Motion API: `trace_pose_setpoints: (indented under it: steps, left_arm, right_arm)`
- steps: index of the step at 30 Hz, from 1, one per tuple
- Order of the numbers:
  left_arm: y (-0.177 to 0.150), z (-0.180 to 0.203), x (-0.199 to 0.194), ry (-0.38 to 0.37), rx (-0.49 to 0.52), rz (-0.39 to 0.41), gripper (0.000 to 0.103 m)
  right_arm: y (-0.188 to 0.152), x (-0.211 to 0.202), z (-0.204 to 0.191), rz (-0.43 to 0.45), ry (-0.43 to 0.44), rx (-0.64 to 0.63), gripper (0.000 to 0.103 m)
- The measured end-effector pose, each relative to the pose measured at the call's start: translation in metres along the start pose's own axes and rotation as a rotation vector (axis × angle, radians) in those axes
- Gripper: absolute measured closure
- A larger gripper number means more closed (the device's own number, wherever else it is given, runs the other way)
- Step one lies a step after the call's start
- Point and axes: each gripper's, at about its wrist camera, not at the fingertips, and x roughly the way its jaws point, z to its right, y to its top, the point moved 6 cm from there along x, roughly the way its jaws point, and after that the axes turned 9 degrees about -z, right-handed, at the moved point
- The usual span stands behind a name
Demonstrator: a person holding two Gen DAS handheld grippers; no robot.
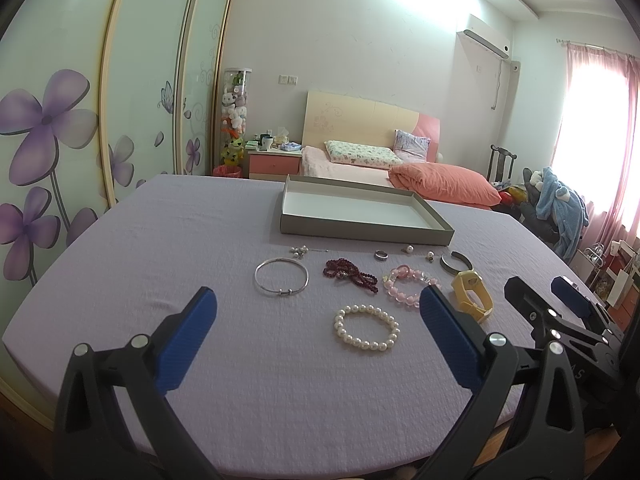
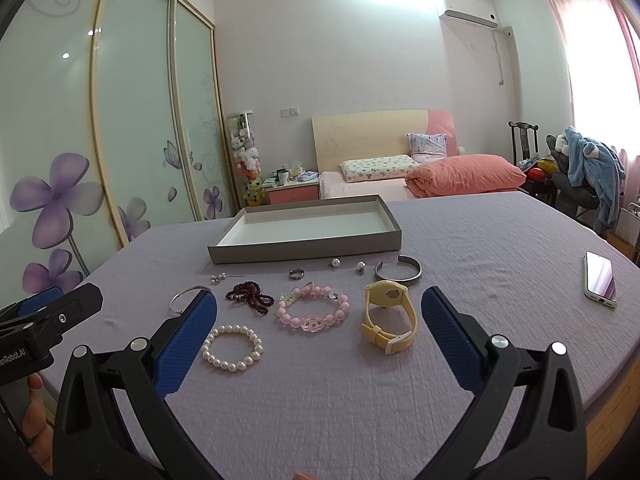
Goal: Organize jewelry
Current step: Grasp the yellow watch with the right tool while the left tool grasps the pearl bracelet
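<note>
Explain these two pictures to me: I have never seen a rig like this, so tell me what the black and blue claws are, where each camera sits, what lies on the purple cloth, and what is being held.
Each claw is a hand-held two-finger gripper with a fisheye camera looking along its fingers. One picture comes from the left gripper, the other from the right gripper. Both are open and hold nothing.

On the purple cloth lie a pearl bracelet, a pink bead bracelet, dark red beads, a thin silver bangle, a yellow watch, a metal cuff, a ring, small pearl earrings and a phone. Behind them stands an empty shallow box.
</note>
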Motion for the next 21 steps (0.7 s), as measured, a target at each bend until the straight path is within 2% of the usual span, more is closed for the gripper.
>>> trace_pose_setpoints:
  steps: [9,16,21]
  left_arm:
    - [-0.004,-0.004,0.013,0.010,-0.005,-0.030,0.004]
    - [-0.011,-0.013,0.037,0.033,-0.012,-0.095,0.004]
    - [-0.015,-0.019,0.051,0.034,-0.022,-0.135,0.004]
  right_arm:
    - [-0.007,0.012,0.006,-0.032,0.006,0.010,0.002]
    - [-0.017,0.050,0.044,-0.174,-0.037,0.075,0.002]
    - [-0.021,0.083,0.069,-0.306,-0.059,0.121,0.002]
